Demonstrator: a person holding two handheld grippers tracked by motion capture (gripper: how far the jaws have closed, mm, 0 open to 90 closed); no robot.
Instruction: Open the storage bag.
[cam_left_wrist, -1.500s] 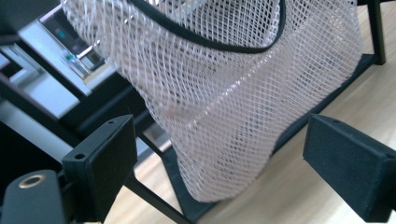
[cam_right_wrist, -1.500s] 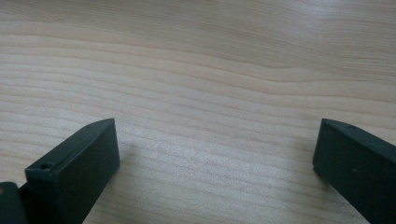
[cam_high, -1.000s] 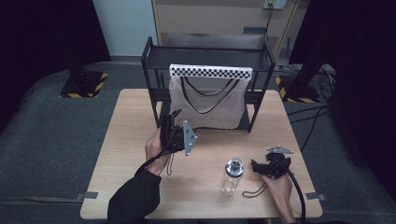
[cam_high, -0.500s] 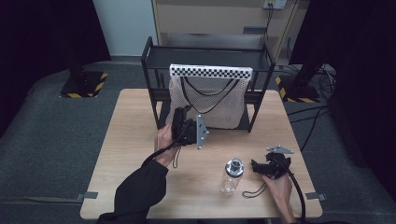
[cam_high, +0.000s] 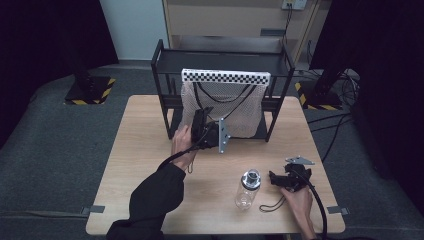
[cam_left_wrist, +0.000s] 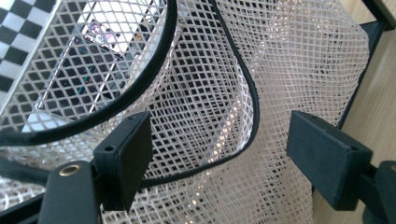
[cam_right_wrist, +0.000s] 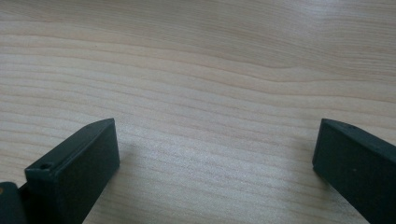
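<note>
A white mesh bag (cam_high: 235, 107) with black handle straps (cam_left_wrist: 250, 93) hangs from a black rack (cam_high: 162, 85) under a checkered strip (cam_high: 225, 76). My left gripper (cam_high: 202, 114) is raised at the bag's lower left side, jaws pointing into it. In the left gripper view the left gripper (cam_left_wrist: 219, 135) stands open; its jaws have just been closing a little, with mesh and a strap loop seen in the gap, untouched by the pads. My right gripper (cam_high: 275, 178) rests on the table to the right of a clear bottle (cam_high: 248, 189). In the right gripper view that gripper (cam_right_wrist: 215, 135) is open over bare wood.
The wooden table (cam_high: 140, 150) has the rack along its far edge. The bottle stands upright near the front edge with a black cord loop (cam_high: 270, 204) beside it. Cables trail off the right side.
My left hand has carried its gripper right and slightly up, from the table's middle left to the mesh bag. The right gripper and bottle have stayed put.
</note>
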